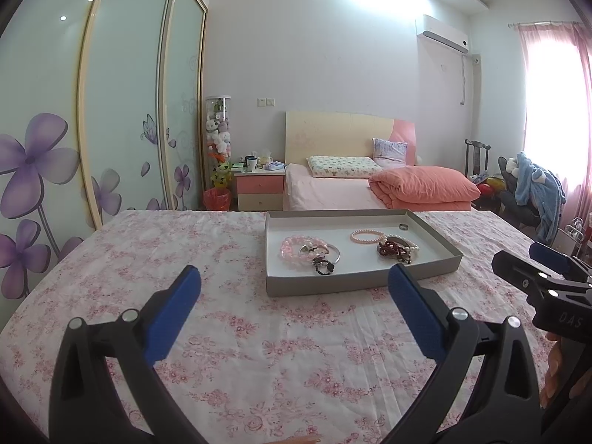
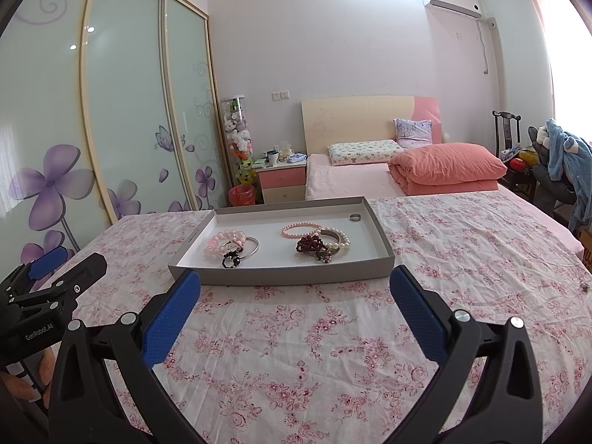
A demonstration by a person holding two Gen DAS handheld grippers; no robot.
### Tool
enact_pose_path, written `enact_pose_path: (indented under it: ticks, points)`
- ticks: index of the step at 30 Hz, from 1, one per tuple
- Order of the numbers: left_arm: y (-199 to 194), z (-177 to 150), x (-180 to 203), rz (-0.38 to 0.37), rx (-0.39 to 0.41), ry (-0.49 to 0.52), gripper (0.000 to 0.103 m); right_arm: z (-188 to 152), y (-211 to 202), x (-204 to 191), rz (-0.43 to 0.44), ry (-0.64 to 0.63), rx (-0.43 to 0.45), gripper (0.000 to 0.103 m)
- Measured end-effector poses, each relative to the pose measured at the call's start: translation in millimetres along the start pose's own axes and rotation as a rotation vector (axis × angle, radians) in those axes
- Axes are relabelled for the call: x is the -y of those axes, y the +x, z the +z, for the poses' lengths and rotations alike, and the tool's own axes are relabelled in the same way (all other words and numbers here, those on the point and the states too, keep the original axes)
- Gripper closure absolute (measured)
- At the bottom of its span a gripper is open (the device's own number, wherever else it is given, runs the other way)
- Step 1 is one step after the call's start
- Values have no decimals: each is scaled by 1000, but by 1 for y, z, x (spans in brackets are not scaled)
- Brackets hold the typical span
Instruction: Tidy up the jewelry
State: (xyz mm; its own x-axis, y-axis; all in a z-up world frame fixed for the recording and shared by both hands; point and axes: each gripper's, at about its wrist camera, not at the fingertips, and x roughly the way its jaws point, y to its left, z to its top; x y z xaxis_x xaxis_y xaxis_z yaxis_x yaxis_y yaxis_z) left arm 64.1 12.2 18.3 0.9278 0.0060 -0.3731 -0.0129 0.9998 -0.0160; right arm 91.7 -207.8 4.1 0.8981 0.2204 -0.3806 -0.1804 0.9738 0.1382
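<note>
Grey tray [image 2: 281,277] holds tangled bracelets [image 2: 322,246], strands indistinct; left gripper [image 1: 294,285], right gripper [image 2: 296,288] both spread, empty.

You've got a desk [image 2: 333,351] under a pink floral cloth [image 1: 185,244], and on it sits a shallow grey tray [image 2: 281,275]; near the right edge, one small dark trinket [image 2: 585,286].

At the lower left of the right wrist view, white lettering "GenRobot.AI" runs along the black body of the left claw [image 2: 55,270]. At the right edge of the left wrist view, the right claw [image 1: 536,262] carries embossed letters "DAS".
</note>
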Motion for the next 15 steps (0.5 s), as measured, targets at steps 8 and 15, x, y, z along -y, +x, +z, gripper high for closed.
enact_pose_path:
  ticks: [8,15]
  points:
    - [1,-1,2,2,-1,-2,4,0,0,0,1,1,0,2]
    - [1,-3,1,2,-2,-4,4,0,0,0,2,0,-3,2]
